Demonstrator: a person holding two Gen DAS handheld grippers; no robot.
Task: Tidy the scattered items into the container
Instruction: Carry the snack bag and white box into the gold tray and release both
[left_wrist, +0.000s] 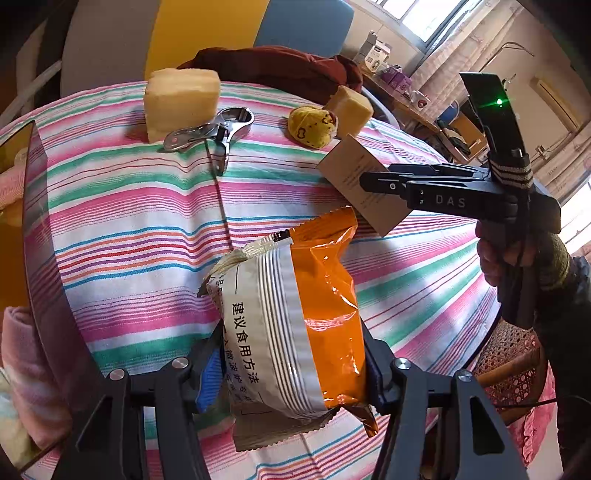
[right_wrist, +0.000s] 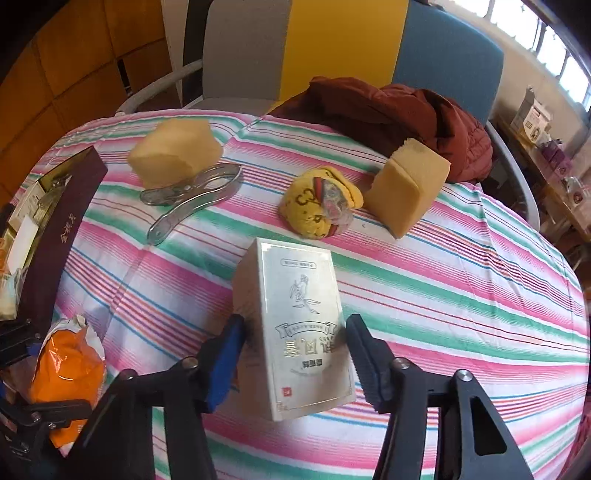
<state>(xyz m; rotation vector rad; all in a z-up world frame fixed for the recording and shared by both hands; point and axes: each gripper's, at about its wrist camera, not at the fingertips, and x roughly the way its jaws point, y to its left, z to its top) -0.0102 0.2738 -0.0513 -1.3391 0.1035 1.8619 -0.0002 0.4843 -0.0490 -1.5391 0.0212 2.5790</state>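
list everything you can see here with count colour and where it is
snack packet: 1, orange and white, held in left jaws
box: 1, silver-white, held in right jaws
sponges: 2, yellow, far side of table
tongs: 1, metal, beside the left sponge
soft toy: 1, yellow, between the sponges
container: 1, dark maroon, table's left edge
tablecloth: 1, striped pink, green, white
jacket: 1, dark red, far table edge
chairs: grey, yellow, blue, behind table
left gripper: 1, black
right gripper: 1, black
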